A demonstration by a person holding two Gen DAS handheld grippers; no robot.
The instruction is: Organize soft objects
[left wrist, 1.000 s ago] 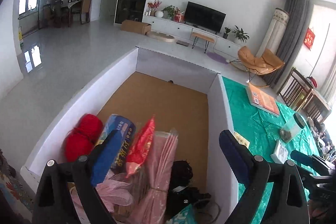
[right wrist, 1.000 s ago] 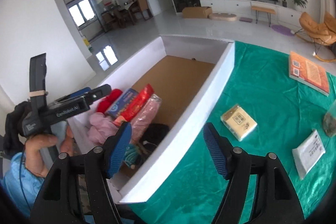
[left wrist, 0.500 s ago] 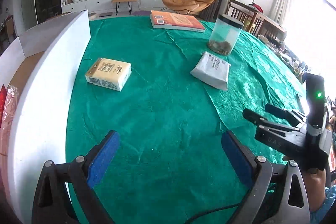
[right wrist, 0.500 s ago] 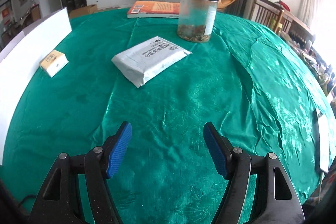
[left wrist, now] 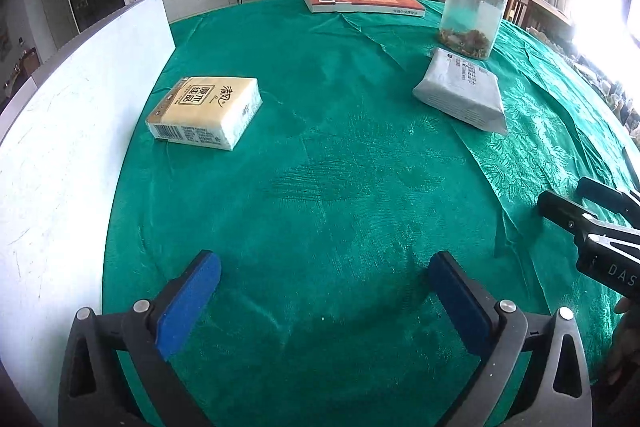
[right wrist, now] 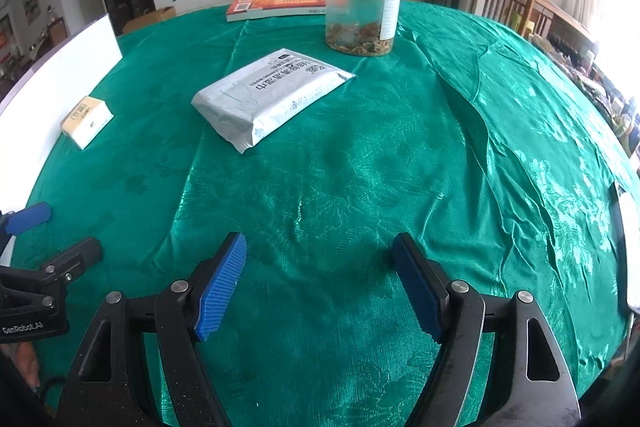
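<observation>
Both hand-held grippers hover with jaws apart and empty — left hand-held gripper [left wrist: 324,291], right hand-held gripper [right wrist: 320,283]. The tissue pack [left wrist: 204,111] lies just beside the white box wall [left wrist: 60,131]; the wipes pouch [right wrist: 270,93] lies farther from it, near the jar [right wrist: 362,3] — likely next pickups.

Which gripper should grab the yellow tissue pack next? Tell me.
Left. The left gripper is open, and the yellow tissue pack lies nearer it, beside the white box wall; the right gripper faces the grey wipes pack.

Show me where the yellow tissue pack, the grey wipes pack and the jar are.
yellow tissue pack [left wrist: 206,109], left wrist view, top face
grey wipes pack [right wrist: 272,91], right wrist view, top face
jar [right wrist: 362,7], right wrist view, clear wall
</observation>
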